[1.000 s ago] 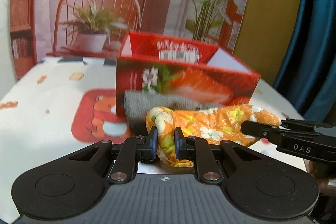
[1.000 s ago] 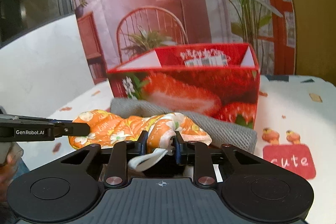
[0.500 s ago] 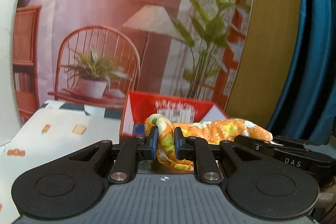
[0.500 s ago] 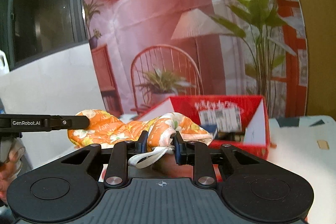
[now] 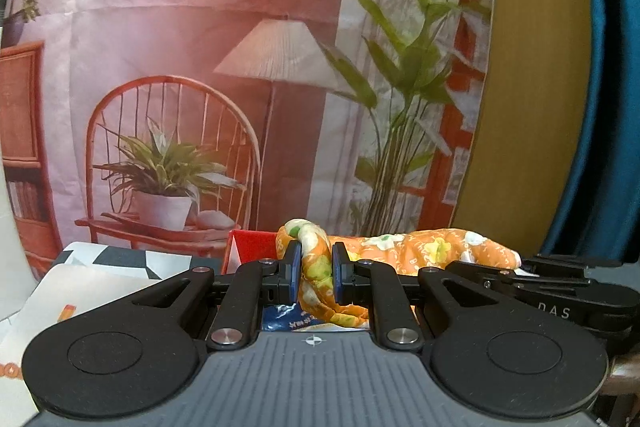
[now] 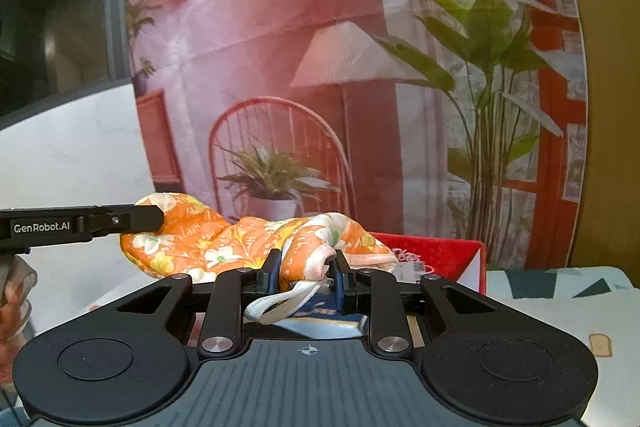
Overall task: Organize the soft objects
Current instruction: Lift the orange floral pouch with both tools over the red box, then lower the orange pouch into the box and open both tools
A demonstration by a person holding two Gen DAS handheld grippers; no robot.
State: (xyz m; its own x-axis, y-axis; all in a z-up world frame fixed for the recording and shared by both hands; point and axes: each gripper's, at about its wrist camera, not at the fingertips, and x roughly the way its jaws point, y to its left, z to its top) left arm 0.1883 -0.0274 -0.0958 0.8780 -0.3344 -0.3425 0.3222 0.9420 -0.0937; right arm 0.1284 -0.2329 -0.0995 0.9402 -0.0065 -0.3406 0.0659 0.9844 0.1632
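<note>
The orange floral cloth (image 5: 420, 251) is held in the air between the two claws, above the open red box (image 6: 436, 255), whose rim is seen just behind and below it. The left claw (image 5: 313, 273) is pressed together on one bunched end of the cloth, and the right claw (image 6: 307, 277) is pinching the other end, where a white loop (image 6: 280, 307) hangs down between the fingers. In each wrist view the other claw is seen from the side, closed on the far end.

Several things could go wrong from here. Only a small fold is gripped at each end, so the soft fabric could slip out of one claw if the two ends are pulled apart too strongly. If one end is released before the other, the cloth could swing down and hang over the wall of the box instead of going inside. The middle part sags a little and could catch on the rim when it is lowered. The hanging loop could also be caught on a finger.

The cloth is stretched as a long roll. Its long axis runs almost level from one claw to the other, across both views, roughly along the front of the box. The desk (image 6: 560, 311) with its patterned cover is seen under the box.
</note>
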